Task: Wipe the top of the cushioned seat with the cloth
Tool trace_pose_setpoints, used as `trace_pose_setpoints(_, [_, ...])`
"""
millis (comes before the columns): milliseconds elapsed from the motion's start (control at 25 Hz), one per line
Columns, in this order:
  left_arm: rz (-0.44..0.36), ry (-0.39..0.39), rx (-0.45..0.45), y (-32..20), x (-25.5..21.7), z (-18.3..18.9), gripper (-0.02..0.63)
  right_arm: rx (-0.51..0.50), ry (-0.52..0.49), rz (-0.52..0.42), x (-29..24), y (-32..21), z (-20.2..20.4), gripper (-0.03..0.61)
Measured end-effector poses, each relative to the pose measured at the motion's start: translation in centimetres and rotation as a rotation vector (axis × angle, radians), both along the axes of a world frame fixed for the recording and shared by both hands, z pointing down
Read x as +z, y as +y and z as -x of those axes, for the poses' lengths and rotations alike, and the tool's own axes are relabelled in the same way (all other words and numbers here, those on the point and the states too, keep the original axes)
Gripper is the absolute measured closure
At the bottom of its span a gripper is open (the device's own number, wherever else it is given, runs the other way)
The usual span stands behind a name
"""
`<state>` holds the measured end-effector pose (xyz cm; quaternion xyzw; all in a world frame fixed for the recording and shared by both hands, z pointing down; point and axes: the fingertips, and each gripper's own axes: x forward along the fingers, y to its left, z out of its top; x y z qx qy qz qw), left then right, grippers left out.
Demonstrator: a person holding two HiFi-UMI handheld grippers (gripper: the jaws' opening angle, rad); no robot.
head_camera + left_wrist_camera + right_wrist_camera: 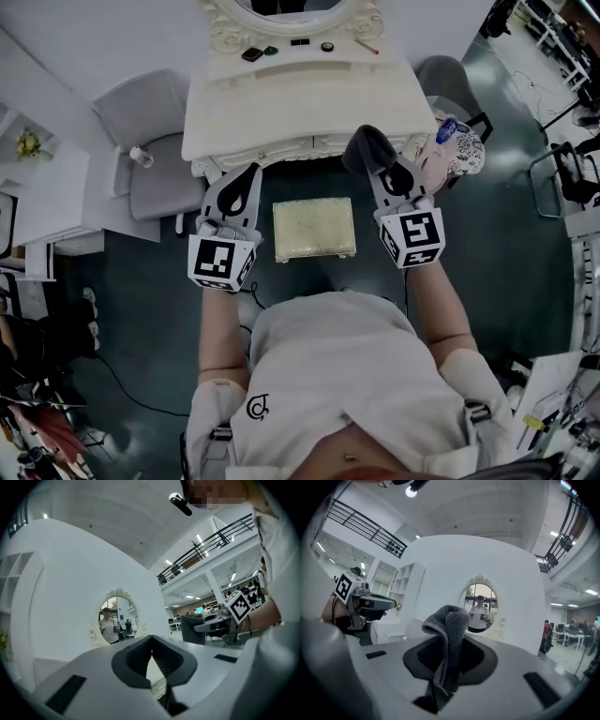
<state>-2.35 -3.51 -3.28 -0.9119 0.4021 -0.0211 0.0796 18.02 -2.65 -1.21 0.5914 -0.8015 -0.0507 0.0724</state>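
Two claws I hold beside the cushioned seat [314,228]: right claw [382,164] grasping grey cloth [449,620], left claw [151,644] clenched, seemingly empty.

dark floor [511,197], cushioned seat [314,228], white vanity [300,108]

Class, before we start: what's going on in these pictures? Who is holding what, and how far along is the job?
A person stands at a white dressing table with tongs in each hand. The right tongs are shut on a grey cloth, raised toward the mirror. The left tongs are shut with nothing between them. The cushioned seat sits below, between the two. The cloth is not on it, so wiping hasn't begun.
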Motion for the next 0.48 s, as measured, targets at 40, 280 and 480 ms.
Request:
trace_pose_setpoints(40, [-0.001, 0.001, 0.003, 0.04, -0.07, -0.12, 0.601, -0.002, -0.002, 0.003, 0.16, 0.0, 0.02, 0.506])
trace_pose_setpoints(280, [0.008, -0.007, 0.017, 0.0, 0.36, -0.51, 0.601, -0.019, -0.007, 0.017, 0.73, -0.06, 0.54, 0.512])
trace_pose_setpoints(480, [0.004, -0.018, 0.038, 0.29, 0.47, -0.98, 0.601, -0.02, -0.002, 0.014, 0.77, -0.15, 0.6, 0.512])
